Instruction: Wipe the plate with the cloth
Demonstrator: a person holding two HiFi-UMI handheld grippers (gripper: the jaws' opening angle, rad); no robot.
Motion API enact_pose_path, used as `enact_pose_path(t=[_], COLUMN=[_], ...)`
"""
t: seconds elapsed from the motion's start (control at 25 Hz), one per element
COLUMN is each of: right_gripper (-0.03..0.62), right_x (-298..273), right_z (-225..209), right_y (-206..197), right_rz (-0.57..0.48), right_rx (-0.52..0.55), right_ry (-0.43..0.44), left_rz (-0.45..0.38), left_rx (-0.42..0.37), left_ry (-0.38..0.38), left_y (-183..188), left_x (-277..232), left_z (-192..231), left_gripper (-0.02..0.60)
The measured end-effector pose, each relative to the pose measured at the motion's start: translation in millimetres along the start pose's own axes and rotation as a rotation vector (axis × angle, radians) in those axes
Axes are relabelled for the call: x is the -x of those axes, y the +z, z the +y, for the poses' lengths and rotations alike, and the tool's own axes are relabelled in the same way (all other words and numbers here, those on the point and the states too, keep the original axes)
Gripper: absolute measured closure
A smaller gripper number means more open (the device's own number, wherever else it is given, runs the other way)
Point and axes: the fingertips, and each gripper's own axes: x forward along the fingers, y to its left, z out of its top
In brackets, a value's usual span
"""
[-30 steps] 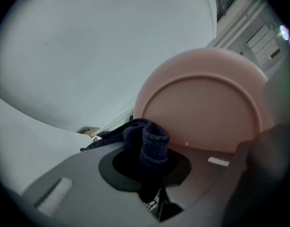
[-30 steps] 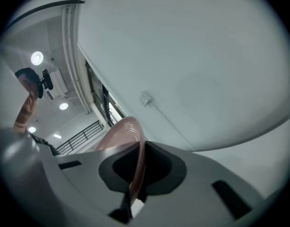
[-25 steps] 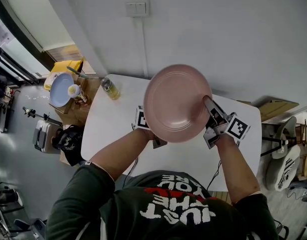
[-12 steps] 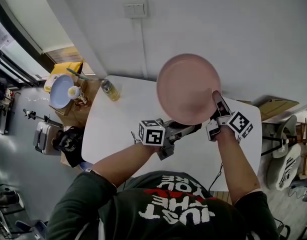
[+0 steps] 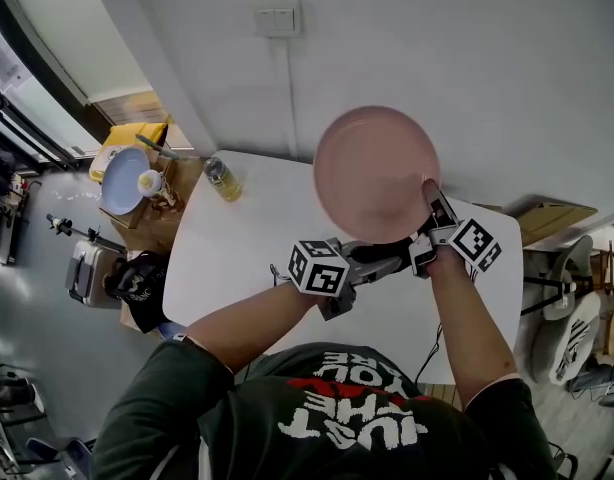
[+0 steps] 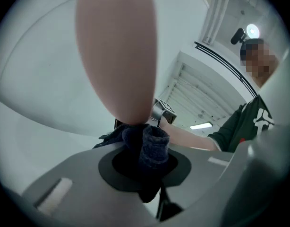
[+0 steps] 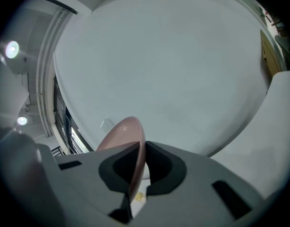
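We see the pink plate (image 5: 375, 173) held up on edge above the white table (image 5: 237, 258). The right hand-held gripper (image 5: 431, 206) is at the plate's lower right rim. In the right gripper view its jaws are clamped on that thin rim, which runs straight between the pads. The left hand-held gripper (image 5: 395, 259) sits just under the plate's bottom edge, jaws closed on a dark blue cloth (image 6: 150, 145). In the left gripper view the bunched cloth touches the plate's lower rim. From the head view the cloth is mostly hidden under the plate's edge and shows only as a dark smudge. The left gripper view cuts off the top of the plate, and the right gripper view shows only a sliver of it edge-on. The plate is round, shallow, smooth and matte. The cloth is thick and nubby, wadded into a lump that sticks out past the jaws. The table is smooth with rounded corners. A small bottle (image 5: 220, 178) stands on it well left of the plate.
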Motion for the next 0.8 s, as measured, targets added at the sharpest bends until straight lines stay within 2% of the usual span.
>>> enact_pose_path(t=[0.12,0.32,0.6,0.8], right_gripper=[0.580,0.580,0.580,0.580], right_x=[-1,-1,9,22], right_z=[-2,-6,-20,-37], right_y=[-6,-9,3,9], right_rz=[0.019,0.024,-0.001,-0.003], right_rx=[0.010,0.014,0.018,0.005], right_ry=[-0.010,-0.016,-0.041,-0.056], left_rz=[0.044,0.049,0.017,-0.052], left_rx=[-0.066,-0.100,-0.091,-0.057], left_ry=[0.029,0.051,0.071,0.121], left_y=[-3,-1,4,18], left_x=[-2,2,21,55], left_z=[2,3,3,15], left_gripper=[0.534,0.534,0.534,0.534])
